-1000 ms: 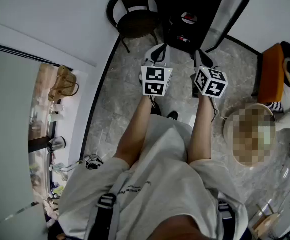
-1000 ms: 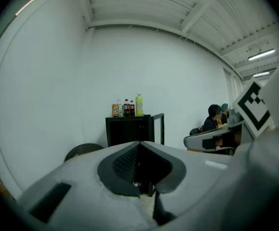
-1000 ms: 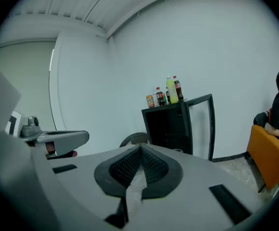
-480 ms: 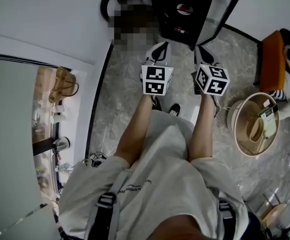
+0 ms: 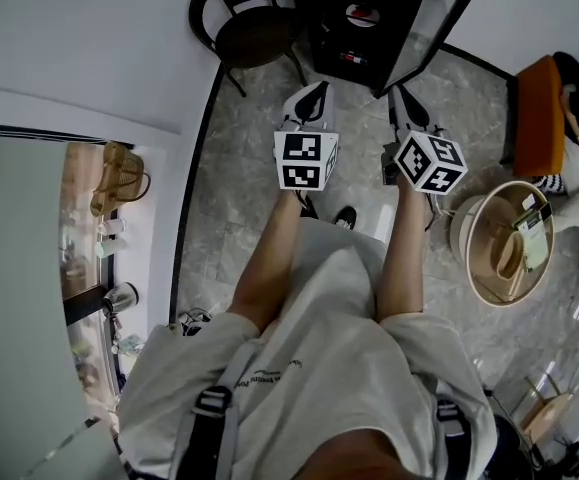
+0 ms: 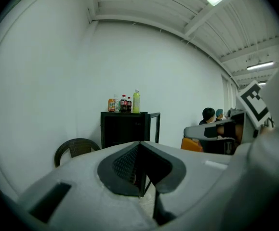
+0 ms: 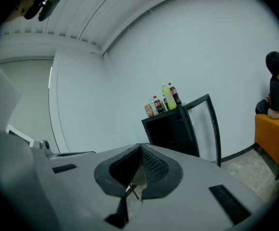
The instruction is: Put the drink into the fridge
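Head view: left gripper (image 5: 311, 92), right gripper (image 5: 402, 98) closed, empty; boxy black fridge (image 5: 399, 8) open.

A dark round chair (image 5: 257, 34) stands on the marbled floor (image 5: 231, 208) beside the white wall (image 5: 89, 38).

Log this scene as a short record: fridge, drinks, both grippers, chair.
fridge: black, against the white wall, door open
drinks: several bottles standing on the fridge top
left gripper: jaws together, nothing held
right gripper: jaws together, nothing held
chair: dark, left of the fridge in the left gripper view
task state: no drink picked up yet
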